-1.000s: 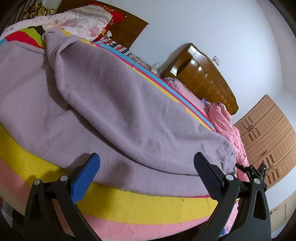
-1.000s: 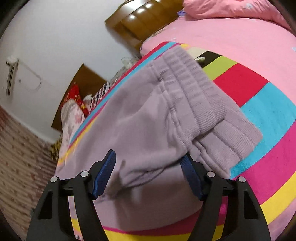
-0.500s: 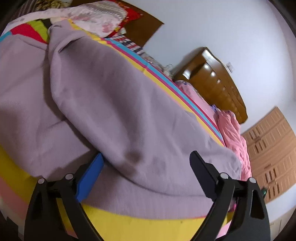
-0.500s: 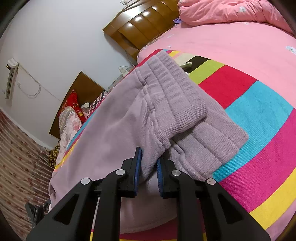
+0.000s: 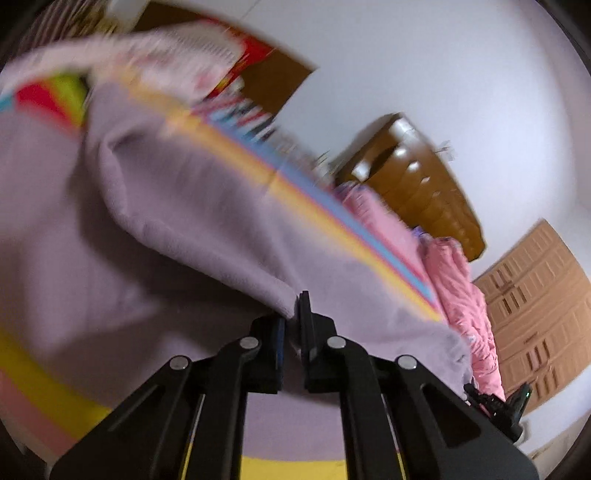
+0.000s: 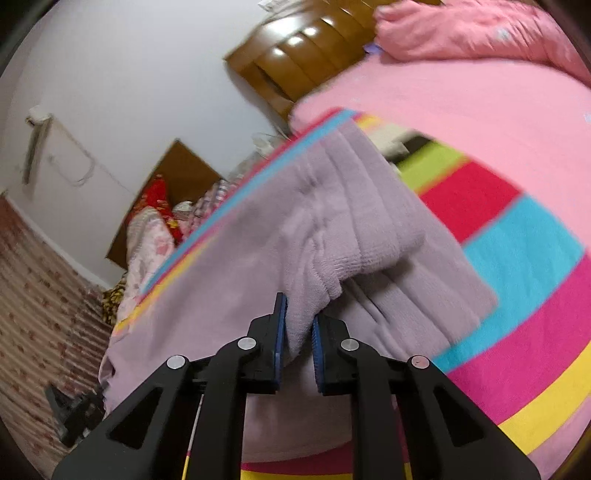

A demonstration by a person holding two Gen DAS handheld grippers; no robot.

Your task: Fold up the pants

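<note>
Both ends secured for the fold: left gripper (image 5: 291, 332) clenched on the lilac fleece pants (image 5: 192, 206) edge — right gripper (image 6: 297, 332) pinching the ribbed waistband (image 6: 354, 236), lifted off the striped bed blanket (image 6: 517, 236).

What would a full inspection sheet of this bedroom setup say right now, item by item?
Surface: a bed under a striped blanket in pink, yellow, blue and red.
Job's things: lilac pants spread across the blanket; ribbed waistband doubled over at one end.
Clutter: pink quilt bunched near the headboard; floral pillows at the far side.
Grippers: left gripper shut on a pinch of the pants' edge; right gripper shut on fabric beside the waistband.
Cables: a thin wire on the wall below a white unit.
Surroundings: wooden headboard, panelled wardrobe, white walls; both views are motion-blurred.
</note>
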